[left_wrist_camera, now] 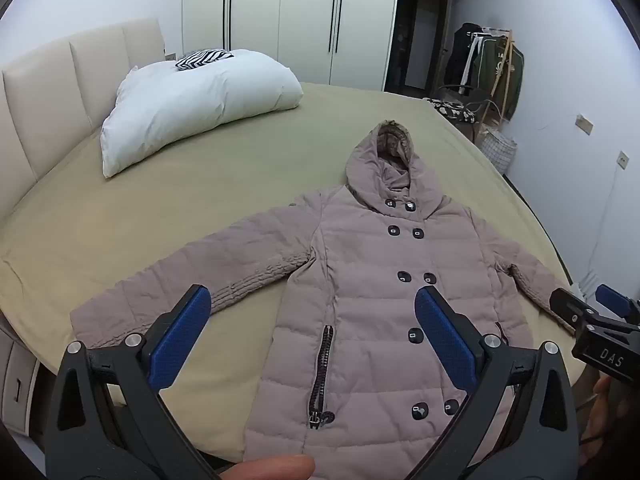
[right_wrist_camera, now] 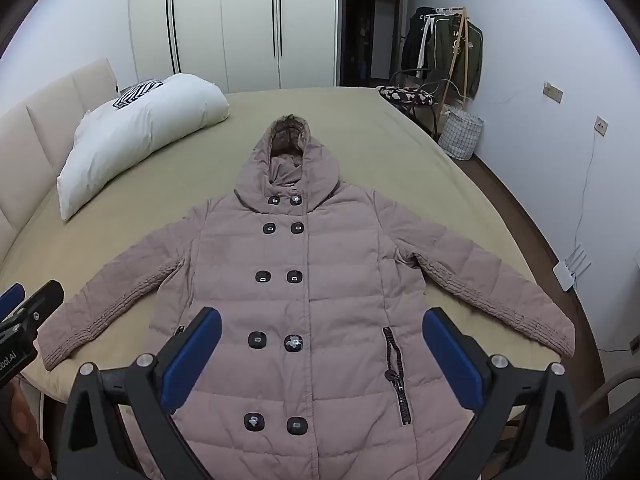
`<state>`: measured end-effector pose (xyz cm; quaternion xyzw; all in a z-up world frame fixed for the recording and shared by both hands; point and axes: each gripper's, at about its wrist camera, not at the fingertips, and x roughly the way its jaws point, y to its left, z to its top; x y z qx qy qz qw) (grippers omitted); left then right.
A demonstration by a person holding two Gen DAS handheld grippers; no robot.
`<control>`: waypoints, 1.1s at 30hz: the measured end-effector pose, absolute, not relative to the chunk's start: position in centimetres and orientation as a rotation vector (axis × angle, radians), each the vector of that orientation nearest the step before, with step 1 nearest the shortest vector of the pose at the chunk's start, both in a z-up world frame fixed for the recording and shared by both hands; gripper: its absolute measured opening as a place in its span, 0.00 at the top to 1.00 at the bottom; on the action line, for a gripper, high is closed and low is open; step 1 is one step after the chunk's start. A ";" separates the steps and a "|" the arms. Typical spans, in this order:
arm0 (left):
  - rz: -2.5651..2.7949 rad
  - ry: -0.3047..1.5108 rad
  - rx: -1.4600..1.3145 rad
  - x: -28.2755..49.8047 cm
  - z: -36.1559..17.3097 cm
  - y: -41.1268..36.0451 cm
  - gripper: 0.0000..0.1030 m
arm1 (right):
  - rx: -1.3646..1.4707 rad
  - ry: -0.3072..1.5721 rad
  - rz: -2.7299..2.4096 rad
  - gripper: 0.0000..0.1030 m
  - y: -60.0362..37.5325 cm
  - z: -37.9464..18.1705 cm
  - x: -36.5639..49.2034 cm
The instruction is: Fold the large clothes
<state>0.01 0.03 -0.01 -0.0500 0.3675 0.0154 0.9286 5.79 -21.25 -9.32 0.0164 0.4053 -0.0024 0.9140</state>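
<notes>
A dusty-pink hooded padded coat (left_wrist_camera: 360,280) lies flat and face up on the bed, buttoned, sleeves spread to both sides, hood pointing away; it also shows in the right wrist view (right_wrist_camera: 320,280). My left gripper (left_wrist_camera: 312,316) is open and empty, above the coat's lower left part. My right gripper (right_wrist_camera: 322,336) is open and empty, above the coat's lower front. The right gripper shows at the right edge of the left wrist view (left_wrist_camera: 592,312), the left gripper at the left edge of the right wrist view (right_wrist_camera: 24,300).
The bed (left_wrist_camera: 160,208) has an olive sheet and a padded beige headboard (left_wrist_camera: 48,92) on the left. A white pillow (left_wrist_camera: 192,100) lies at the back left. A chair (right_wrist_camera: 412,98), a clothes rack (right_wrist_camera: 452,48) and a wire basket (right_wrist_camera: 460,132) stand beyond the bed's right side.
</notes>
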 end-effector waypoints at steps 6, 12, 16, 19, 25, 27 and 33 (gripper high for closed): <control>0.029 0.749 -0.097 0.0 0.1 0.1 0.00 | 0.033 0.835 -0.003 0.00 -21.2 -9.4 5.8; 0.034 0.752 -0.092 -0.4 -0.3 0.1 0.00 | 0.032 0.837 -0.005 0.00 -21.2 -9.5 5.8; 0.035 0.754 -0.092 -0.4 -0.6 -0.1 0.00 | 0.033 0.838 -0.004 0.00 -21.2 -9.6 5.8; 0.033 0.755 -0.092 -0.4 -1.0 -0.5 0.00 | 0.033 0.839 -0.003 0.00 -21.2 -9.6 5.8; 0.035 0.758 -0.093 -0.4 -1.4 -0.5 0.00 | 0.033 0.840 -0.004 0.00 -21.2 -9.6 5.8; 0.035 0.758 -0.090 -0.3 -1.3 -0.5 0.00 | 0.033 0.840 -0.004 0.00 -21.1 -9.7 5.8; 0.035 0.761 -0.092 -0.2 -1.2 -0.5 0.00 | 0.032 0.842 -0.004 0.00 -21.1 -9.7 5.8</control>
